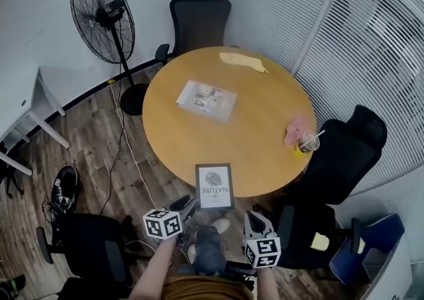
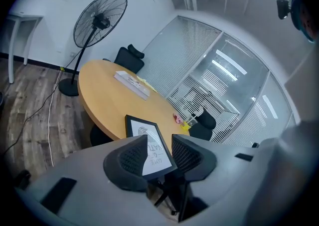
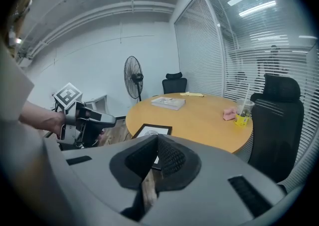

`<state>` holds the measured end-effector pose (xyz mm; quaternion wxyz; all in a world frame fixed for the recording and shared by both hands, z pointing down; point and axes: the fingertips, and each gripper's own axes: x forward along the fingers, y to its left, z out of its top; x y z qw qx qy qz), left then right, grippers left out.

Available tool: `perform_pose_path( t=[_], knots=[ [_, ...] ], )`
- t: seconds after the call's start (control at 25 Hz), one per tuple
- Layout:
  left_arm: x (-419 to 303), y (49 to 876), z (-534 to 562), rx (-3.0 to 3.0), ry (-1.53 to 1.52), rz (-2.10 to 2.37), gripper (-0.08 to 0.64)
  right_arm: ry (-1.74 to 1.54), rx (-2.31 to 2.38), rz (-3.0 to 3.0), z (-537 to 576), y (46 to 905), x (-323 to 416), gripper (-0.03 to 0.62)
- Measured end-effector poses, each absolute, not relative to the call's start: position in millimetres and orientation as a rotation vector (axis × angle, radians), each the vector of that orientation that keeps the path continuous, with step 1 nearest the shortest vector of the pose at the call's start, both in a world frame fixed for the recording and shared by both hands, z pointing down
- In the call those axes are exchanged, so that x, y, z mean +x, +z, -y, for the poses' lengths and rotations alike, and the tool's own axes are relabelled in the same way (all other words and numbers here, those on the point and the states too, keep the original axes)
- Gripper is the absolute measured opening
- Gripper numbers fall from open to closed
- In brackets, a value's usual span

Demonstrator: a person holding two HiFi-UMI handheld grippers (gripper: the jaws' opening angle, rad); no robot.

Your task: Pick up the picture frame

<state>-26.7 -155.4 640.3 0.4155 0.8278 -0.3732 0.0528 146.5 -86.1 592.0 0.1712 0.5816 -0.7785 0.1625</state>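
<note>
At the round table's point(image 1: 265, 126) near edge the picture frame point(image 1: 214, 186) is laid flat, long axis aimed at the table's centre. Just off that edge the left gripper point(image 2: 159, 139) is held nearer, jaws apart, frame dead ahead; the right gripper point(image 3: 157, 136) is seen closed, empty.

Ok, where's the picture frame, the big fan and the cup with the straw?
picture frame point(image 1: 214, 186), head view, middle of its white print.
fan point(image 1: 103, 17), head view, centre of its round cage.
cup point(image 1: 307, 142), head view, its open top.
</note>
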Motion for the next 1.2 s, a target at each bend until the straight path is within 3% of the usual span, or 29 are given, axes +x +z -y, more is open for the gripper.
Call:
perform_pose_path(
  t=[1.2],
  knots=[
    [10.3, 759.1, 164.5, 1.756, 0.241, 0.716, 0.192, 0.659, 1.439, 2.130, 130.7, 682.8, 162.0, 0.012]
  ],
)
